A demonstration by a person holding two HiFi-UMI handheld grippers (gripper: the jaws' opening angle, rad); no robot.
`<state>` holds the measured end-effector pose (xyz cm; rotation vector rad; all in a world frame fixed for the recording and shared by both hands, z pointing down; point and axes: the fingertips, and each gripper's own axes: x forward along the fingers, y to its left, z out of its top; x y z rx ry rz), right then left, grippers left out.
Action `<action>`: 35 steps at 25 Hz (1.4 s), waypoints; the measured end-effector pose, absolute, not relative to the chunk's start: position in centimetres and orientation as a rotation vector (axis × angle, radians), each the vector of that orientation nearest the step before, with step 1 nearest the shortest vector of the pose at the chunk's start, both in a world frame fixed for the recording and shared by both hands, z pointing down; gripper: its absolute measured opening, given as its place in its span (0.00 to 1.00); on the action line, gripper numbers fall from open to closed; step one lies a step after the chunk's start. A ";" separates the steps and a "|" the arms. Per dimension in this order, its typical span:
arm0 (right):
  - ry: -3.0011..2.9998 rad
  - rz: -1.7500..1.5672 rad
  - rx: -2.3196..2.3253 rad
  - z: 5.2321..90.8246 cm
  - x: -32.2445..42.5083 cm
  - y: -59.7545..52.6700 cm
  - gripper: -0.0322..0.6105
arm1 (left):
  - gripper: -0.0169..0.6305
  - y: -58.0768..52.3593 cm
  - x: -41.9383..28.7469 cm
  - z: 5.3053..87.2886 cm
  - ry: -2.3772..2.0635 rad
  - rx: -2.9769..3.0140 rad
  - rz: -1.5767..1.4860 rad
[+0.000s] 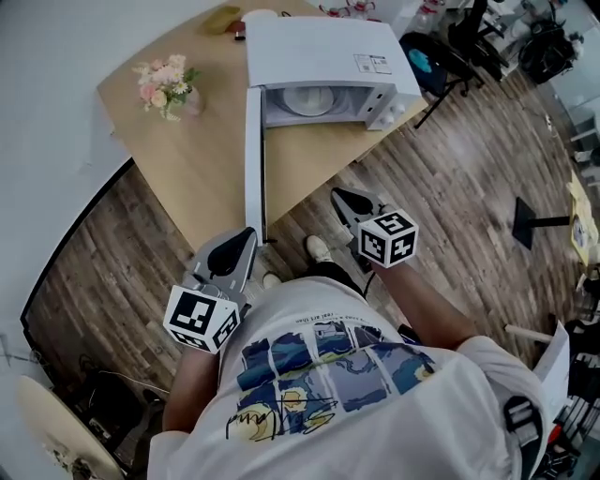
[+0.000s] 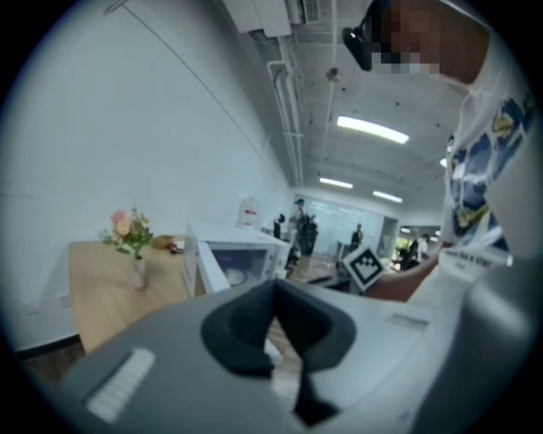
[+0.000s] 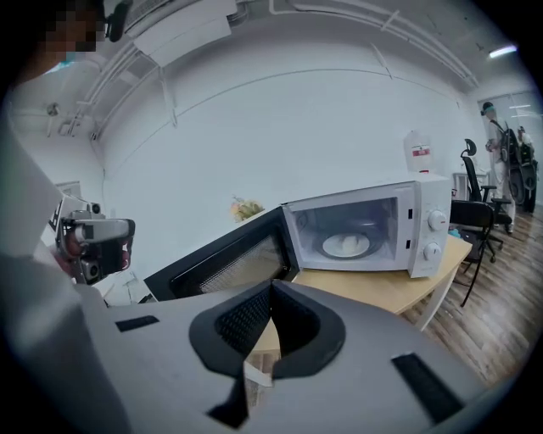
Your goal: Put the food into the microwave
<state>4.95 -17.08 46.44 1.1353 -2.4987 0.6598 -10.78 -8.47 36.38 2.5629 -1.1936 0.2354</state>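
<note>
A white microwave (image 1: 323, 66) stands on the wooden table (image 1: 192, 164) with its door (image 1: 253, 159) swung wide open toward me. Inside it, a white plate with pale food (image 1: 309, 99) rests on the turntable; the same plate shows in the right gripper view (image 3: 346, 246) and the left gripper view (image 2: 234, 275). My left gripper (image 1: 232, 251) and right gripper (image 1: 351, 201) hover close to my body, short of the table's edge and well apart from the microwave. Each has its jaws shut with nothing between them, as seen in the left gripper view (image 2: 273, 288) and the right gripper view (image 3: 271, 288).
A small vase of pink flowers (image 1: 169, 86) sits on the table left of the microwave. A yellow object (image 1: 225, 19) lies at the table's back edge. An office chair (image 1: 441, 56) stands right of the table on the wood floor, and a black stand base (image 1: 539, 223) is further right.
</note>
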 end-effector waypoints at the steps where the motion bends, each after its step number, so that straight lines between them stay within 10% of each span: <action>1: -2.506 0.647 1.125 46.1 4.6 -16.5 0.06 | 0.04 -8.2 -10.8 36.4 -1.184 2.568 0.233; 35: -2.483 0.572 1.085 44.5 2.3 -11.3 0.06 | 0.04 -5.6 -12.0 37.1 -1.093 2.591 0.146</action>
